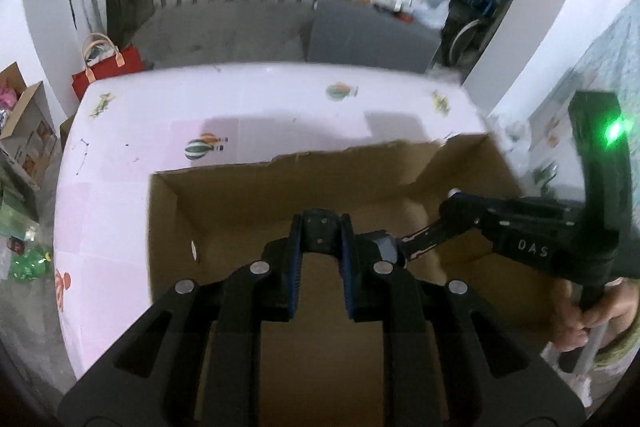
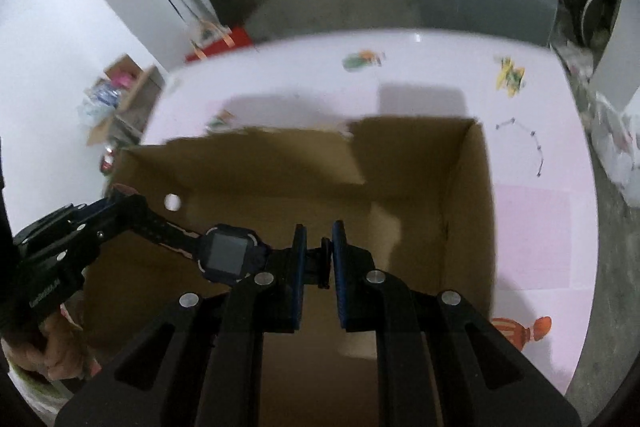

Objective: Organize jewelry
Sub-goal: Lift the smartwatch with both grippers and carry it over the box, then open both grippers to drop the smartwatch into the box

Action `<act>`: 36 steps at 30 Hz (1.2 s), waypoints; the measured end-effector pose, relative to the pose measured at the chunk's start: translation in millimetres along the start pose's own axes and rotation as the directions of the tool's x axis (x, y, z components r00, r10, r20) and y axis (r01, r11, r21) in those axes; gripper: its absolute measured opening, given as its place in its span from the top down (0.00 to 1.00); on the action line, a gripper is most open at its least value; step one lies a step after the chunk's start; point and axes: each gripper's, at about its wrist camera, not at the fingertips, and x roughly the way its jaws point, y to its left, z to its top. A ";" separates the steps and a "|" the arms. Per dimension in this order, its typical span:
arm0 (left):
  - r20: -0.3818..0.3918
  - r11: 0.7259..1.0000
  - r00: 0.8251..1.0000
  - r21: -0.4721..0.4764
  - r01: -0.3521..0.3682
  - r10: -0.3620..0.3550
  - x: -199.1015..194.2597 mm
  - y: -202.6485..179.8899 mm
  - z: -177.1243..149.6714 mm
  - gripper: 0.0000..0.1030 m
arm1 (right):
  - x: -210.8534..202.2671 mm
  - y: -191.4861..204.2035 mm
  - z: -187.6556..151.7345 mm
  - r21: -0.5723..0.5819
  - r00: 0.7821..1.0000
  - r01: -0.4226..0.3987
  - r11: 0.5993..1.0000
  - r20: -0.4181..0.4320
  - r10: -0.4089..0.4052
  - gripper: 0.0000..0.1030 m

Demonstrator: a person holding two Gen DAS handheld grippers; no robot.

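Both grippers carry one watch (image 2: 230, 255) between them, stretched level over the open box (image 2: 468, 195) that sits on the pink table (image 2: 532, 235). The left gripper (image 1: 320, 239) is closed on one end of the strap, which shows as a dark block pinched between its blue pads (image 1: 294, 267); the right gripper (image 2: 318, 259) is clamped on the other end, near the buckle, with only a narrow gap between its jaws. Holding each end probably keeps the strap straight and the watch face up, so that it can be laid flat rather than dropped in a curl. In the left view the right gripper (image 1: 412, 247) reaches in from the side, with the strap running from it to the watch body just beside the left fingers. The box floor under the watch looks bare, so there is room to set it down anywhere. A person's hand (image 1: 584, 315) grips the right handle. Both views are blurred, and small details of the strap are hard to make out.
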 end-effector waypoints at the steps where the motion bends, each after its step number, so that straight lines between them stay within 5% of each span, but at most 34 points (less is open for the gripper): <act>1: -0.011 1.000 1.000 0.009 -0.017 0.017 5.0 0.8 1.1 0.80 | 4.6 -0.9 1.3 -0.003 1.000 0.005 1.000 -0.013 -0.006 0.87; 6: -0.025 0.996 0.996 0.036 -0.086 0.087 20.4 -3.0 3.7 0.59 | 16.1 1.9 1.2 -0.031 0.998 0.058 0.998 -0.019 -0.058 0.86; 10: 0.002 0.996 0.996 0.018 -0.088 0.088 7.8 -4.6 3.1 0.55 | 11.8 3.9 -1.5 -0.037 0.997 0.073 0.997 -0.007 -0.073 0.78; 20: 0.189 0.991 0.974 0.030 -0.131 0.123 -67.1 -12.7 -18.4 0.41 | -73.7 21.1 -32.2 -0.078 0.969 0.090 0.993 0.238 -0.069 0.57; 30: 0.388 0.990 0.913 0.000 -0.138 0.127 -168.8 -4.2 -102.2 0.36 | -157.6 35.7 -126.3 -0.104 0.904 0.155 0.982 0.416 -0.098 0.26; 33: 0.399 0.992 0.909 -0.023 -0.124 0.123 -182.7 1.4 -131.9 0.36 | -173.5 45.7 -159.1 -0.129 0.883 0.218 0.967 0.449 -0.139 0.06; 36: 0.391 0.992 0.912 -0.052 -0.115 0.126 -187.7 6.0 -165.1 0.36 | -184.0 50.7 -177.2 -0.132 0.865 0.246 0.960 0.476 -0.156 0.06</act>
